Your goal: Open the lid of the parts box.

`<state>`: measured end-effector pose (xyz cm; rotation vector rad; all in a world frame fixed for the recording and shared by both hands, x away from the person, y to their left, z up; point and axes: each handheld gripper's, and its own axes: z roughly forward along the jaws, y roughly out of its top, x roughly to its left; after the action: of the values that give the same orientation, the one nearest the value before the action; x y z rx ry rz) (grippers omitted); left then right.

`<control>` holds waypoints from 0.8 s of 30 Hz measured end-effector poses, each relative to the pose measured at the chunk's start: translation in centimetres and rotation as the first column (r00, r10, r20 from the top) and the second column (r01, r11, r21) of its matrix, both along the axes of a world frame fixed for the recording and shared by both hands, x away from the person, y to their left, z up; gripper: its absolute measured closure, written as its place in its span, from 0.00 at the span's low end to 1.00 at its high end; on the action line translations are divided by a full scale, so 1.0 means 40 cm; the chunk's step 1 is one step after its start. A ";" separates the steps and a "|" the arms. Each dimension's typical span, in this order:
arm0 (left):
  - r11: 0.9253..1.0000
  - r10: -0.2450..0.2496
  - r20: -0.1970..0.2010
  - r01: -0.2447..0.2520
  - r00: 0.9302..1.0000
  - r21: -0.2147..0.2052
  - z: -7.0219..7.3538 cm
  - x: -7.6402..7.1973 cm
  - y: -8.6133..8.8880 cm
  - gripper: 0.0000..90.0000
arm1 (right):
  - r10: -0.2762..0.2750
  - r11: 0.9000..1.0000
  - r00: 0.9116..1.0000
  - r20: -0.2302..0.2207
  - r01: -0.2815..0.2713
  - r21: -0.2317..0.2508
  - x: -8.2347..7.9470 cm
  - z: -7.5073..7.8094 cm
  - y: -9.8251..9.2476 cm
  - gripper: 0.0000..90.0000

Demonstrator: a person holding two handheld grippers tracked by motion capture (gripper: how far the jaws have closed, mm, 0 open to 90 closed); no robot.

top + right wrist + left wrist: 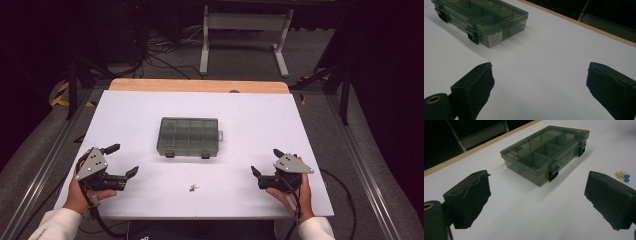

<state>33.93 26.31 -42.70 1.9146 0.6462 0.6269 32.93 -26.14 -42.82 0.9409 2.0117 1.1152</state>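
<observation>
Currently both grippers, left gripper [122, 161] and right gripper [266, 161], rest with fingers released, grasping nothing. Organizer box [188, 135] sits closed mid-surface; pushpins [193, 187], probably three, lie nearer. Approach squarely.

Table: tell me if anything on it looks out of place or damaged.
A few loose pushpins lie on the bare white table in front of the closed compartment box, apart from it, though at least one blue pin sits inside. The box looks whole and latched. The padding on the left claw looks frayed at its edge.
</observation>
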 end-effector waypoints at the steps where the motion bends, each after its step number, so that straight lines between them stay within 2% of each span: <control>1: 1.000 -0.004 -0.002 0.004 1.000 0.002 -0.001 0.000 -0.001 0.08 | -0.001 1.000 1.000 -0.002 0.001 0.000 0.000 -0.001 -0.001 0.09; 18: 0.999 -0.030 -0.054 0.032 0.998 0.034 -0.018 0.014 -0.009 0.09 | -0.010 1.000 1.000 -0.016 0.010 -0.011 0.010 -0.010 0.011 0.09; 24: 0.998 -0.036 -0.074 0.040 0.997 0.057 -0.024 0.037 -0.021 0.11 | 0.004 1.000 1.000 -0.027 -0.004 -0.015 0.023 -0.012 0.026 0.09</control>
<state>35.40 25.48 -43.66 2.0072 0.6421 0.5588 33.84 -25.08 -43.31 0.9494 2.0423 1.0930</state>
